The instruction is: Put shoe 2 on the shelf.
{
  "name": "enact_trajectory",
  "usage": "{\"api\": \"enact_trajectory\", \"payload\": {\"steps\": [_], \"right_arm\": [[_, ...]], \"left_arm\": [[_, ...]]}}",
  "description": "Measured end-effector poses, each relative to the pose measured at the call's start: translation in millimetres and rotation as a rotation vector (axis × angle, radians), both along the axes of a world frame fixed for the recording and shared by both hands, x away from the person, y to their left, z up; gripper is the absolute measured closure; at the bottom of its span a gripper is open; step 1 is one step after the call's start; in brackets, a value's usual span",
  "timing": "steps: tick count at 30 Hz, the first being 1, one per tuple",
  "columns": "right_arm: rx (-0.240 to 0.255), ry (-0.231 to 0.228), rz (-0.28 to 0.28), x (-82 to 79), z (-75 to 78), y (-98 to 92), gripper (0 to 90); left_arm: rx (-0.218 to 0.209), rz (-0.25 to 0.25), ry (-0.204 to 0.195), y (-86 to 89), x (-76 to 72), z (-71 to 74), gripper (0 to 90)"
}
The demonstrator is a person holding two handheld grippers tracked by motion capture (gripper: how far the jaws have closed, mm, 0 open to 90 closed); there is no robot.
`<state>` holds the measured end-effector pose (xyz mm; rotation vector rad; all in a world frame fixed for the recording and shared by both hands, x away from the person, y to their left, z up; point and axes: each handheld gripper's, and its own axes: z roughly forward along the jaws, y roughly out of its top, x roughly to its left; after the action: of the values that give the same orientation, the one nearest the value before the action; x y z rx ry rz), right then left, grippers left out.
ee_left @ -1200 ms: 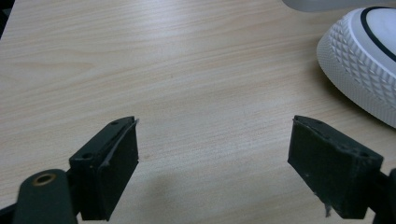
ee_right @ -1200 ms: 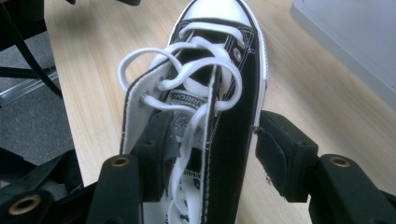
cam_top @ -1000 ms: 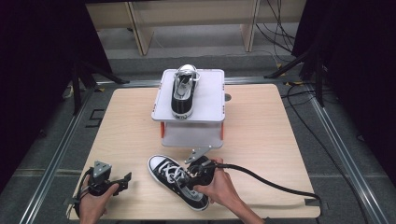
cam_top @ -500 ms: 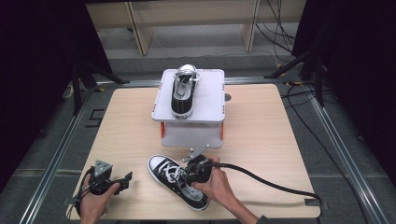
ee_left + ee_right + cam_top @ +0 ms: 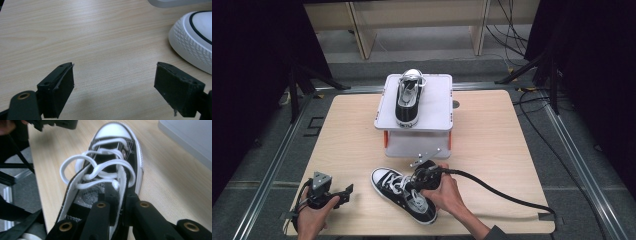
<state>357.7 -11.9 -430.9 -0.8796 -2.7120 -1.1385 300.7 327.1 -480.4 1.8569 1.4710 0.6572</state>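
Closing over the last second, the right tool (image 5: pixel 117 207) now pinches the side wall of the black sneaker (image 5: pixel 404 192) lying on the bench (image 5: pixel 492 150) just before the white stand (image 5: pixel 432 107), while left of that sneaker the left tool (image 5: pixel 115 92) gapes, holding nothing.

Bright even overhead light on the table (image 5: pixel 492 150), dark surroundings, close views slightly soft.

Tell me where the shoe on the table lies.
In the high view the shoe lies near the table's front edge, just before the white stand, with the right tongs clamped on its collar.
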Motion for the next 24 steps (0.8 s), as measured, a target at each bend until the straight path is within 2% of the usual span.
{"api": "enact_trajectory", "payload": {"steps": [1,4,6,7,8,9,10,11,12,14,16,18,19,22,24], "right_arm": [[0.003,-0.007,0.010,2.2,3.1,-1.8,86.8],[0.001,0.023,-0.002,2.9,12.6,-7.4,86.9],[-0.005,0.010,0.007,3.4,18.6,-10.9,87.1],[-0.007,0.022,0.006,3.3,22.2,-13.2,87.1],[-0.014,0.005,0.009,3.9,25.3,-15.9,87.1],[-0.012,0.028,0.005,3.3,28.1,-17.2,87.1],[-0.014,0.025,0.005,4.3,30.9,-19.6,87.1],[-0.015,0.049,-0.007,4.2,34.4,-21.6,87.1],[-0.007,0.026,0.009,6.3,36.7,-23.6,87.2],[-0.006,0.057,-0.009,5.3,44.4,-27.5,87.1],[-0.007,0.058,-0.006,5.4,51.5,-32.8,87.1],[-0.005,0.024,0.008,6.3,58.1,-38.7,87.1],[-0.007,0.055,-0.013,4.0,62.7,-41.1,87.1],[-0.015,0.021,-0.015,3.7,75.3,-50.3,87.1],[-0.021,0.015,-0.021,2.4,85.9,-54.8,87.1]], "left_arm": [[-0.004,-0.003,-0.003,-0.1,0.4,-0.5,15.7],[-0.001,-0.005,-0.004,-0.6,0.2,-0.2,15.7],[-0.005,-0.006,-0.004,-0.6,0.4,-0.4,15.7],[-0.004,-0.007,-0.003,-0.5,0.4,-0.5,15.7],[0.001,-0.007,-0.002,-0.4,0.4,-0.4,15.7],[0.003,-0.007,-0.003,-0.5,0.2,-0.3,15.7],[0.002,-0.009,-0.001,-0.4,0.0,0.1,15.7],[0.000,-0.008,-0.003,-0.6,0.1,0.0,15.7],[0.001,-0.009,-0.002,-0.6,0.1,0.0,15.7],[0.000,-0.008,-0.002,-0.6,0.2,-0.2,15.7],[0.004,-0.004,0.001,-0.7,0.0,-0.1,15.7],[0.002,-0.007,-0.002,-0.5,0.4,-0.6,15.7],[0.000,-0.005,-0.003,-0.8,0.4,-0.5,15.7],[0.002,-0.009,-0.002,-1.3,0.4,-0.4,15.7],[0.002,-0.009,-0.002,-1.5,0.4,-0.5,15.7]]}}
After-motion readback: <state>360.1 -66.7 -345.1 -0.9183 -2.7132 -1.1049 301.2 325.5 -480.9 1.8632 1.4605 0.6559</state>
